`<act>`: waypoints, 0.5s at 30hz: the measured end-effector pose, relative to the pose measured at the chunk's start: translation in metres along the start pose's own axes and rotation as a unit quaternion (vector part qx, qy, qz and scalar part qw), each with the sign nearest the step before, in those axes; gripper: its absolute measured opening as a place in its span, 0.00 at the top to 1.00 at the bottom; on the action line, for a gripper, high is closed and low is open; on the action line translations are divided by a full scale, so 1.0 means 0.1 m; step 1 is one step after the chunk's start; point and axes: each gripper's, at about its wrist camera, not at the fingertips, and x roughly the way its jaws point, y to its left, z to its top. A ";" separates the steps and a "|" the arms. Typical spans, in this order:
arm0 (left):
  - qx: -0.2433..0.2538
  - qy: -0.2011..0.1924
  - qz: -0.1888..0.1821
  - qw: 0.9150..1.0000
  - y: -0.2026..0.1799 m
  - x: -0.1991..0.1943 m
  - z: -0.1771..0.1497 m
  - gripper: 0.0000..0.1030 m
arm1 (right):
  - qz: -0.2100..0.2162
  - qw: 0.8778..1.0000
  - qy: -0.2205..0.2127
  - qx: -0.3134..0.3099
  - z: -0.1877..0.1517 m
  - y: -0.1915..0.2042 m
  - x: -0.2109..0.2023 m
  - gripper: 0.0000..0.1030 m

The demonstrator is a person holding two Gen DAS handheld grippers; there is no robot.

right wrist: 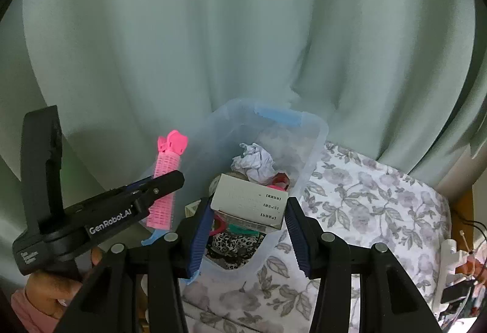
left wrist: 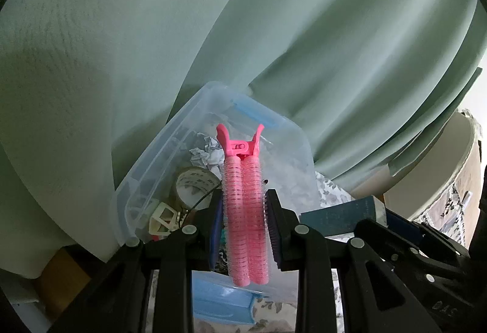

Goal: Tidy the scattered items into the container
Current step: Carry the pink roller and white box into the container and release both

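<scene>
My left gripper [left wrist: 243, 205] is shut on a pink hair-roller clip [left wrist: 245, 211], held upright above the near edge of the clear plastic container [left wrist: 143, 178]. The clip [right wrist: 166, 187] and the left gripper [right wrist: 164, 181] also show in the right wrist view, left of the container [right wrist: 313, 150]. My right gripper [right wrist: 248, 217] is shut on a small white box [right wrist: 249, 202] and holds it over the container's open top. Inside lie crumpled paper [right wrist: 254, 162], a tape roll [left wrist: 194, 184], a cream hair clip [left wrist: 162, 219] and leopard-print fabric [right wrist: 231, 241].
The container has blue latches [right wrist: 278, 115] and stands on a floral cloth [right wrist: 380, 205]. A pale green curtain [right wrist: 243, 29] hangs close behind. A blue lid part [left wrist: 219, 299] lies under my left gripper. A white stand with wires [right wrist: 453, 260] is at the far right.
</scene>
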 end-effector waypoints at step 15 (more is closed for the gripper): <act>-0.005 0.013 0.008 1.000 0.06 0.14 -0.01 0.60 | 0.000 0.999 0.041 0.005 -0.07 -0.05 0.33 0.49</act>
